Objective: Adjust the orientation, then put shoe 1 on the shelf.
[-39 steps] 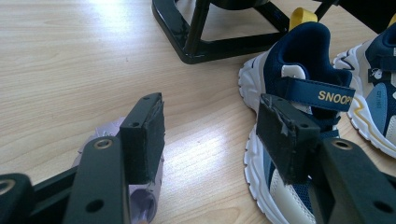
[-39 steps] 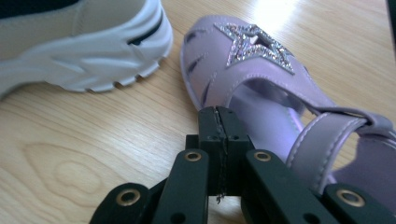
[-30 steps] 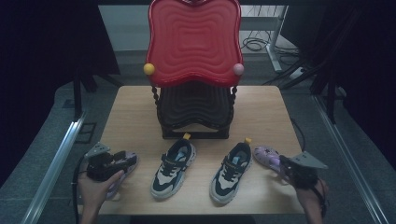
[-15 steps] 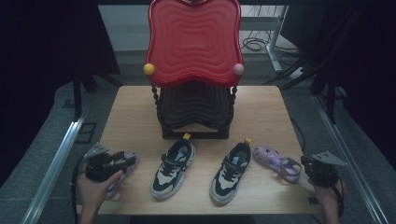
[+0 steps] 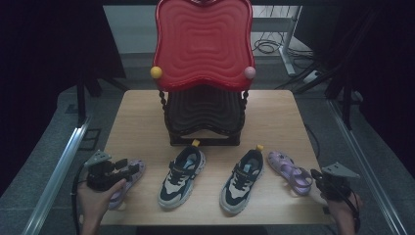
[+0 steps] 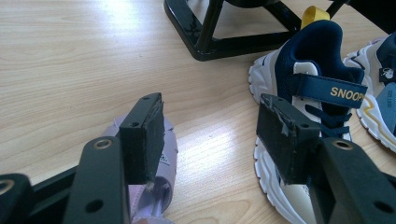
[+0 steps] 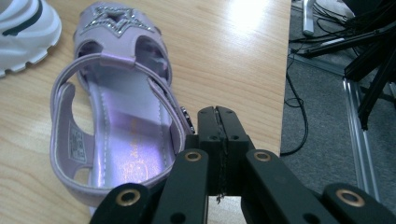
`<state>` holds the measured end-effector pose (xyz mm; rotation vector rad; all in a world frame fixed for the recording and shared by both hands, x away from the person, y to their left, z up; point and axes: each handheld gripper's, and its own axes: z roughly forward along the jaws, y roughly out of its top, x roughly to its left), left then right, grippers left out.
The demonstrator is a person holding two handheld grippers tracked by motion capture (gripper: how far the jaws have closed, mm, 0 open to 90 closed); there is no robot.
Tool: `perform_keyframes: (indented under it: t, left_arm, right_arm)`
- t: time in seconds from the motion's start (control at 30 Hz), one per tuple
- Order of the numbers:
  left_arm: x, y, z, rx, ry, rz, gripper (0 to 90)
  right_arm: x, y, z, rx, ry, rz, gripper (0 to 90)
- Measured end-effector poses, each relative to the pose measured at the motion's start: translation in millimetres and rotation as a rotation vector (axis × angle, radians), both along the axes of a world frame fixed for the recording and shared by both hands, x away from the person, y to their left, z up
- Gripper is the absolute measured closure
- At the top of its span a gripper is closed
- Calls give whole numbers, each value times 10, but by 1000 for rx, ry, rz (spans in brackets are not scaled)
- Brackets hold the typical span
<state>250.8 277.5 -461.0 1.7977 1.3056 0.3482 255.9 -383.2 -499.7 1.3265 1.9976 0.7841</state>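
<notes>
1. Currently, the left gripper [image 5: 128,171] hovers with jaws spread apart over a lilac sandal [image 6: 156,161] at the table's [image 5: 137,122] near-left corner.
2. Meanwhile, the right gripper [image 7: 218,122] has its jaws pressed together, holding nothing, just beside the second lilac sandal [image 7: 112,116] near the table's right edge.

Lab or recording studio setup: a wooden table [image 5: 147,127] stands alone on grey floor, ringed by black curtains [image 5: 49,44], with aluminium rails [image 5: 56,171] along both sides and loose cables [image 5: 269,46] behind.
</notes>
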Motion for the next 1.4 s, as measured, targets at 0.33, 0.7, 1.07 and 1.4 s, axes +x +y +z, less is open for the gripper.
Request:
perform_keyframes:
  t: [0.33,0.7,1.07,1.4]
  left_arm:
    - [-10,28,-12,5,6,7,414]
    - [13,37,-12,3,6,11,413]
    - [-32,104,-40,0,-7,31,418]
    - [-187,442,-73,-10,-21,52,505]
  right_arm:
    - [-35,33,19,-8,18,19,900]
    - [-110,21,46,-10,13,19,900]
    - [-176,41,158,82,-80,37,679]
    - [-98,143,132,108,-77,72,513]
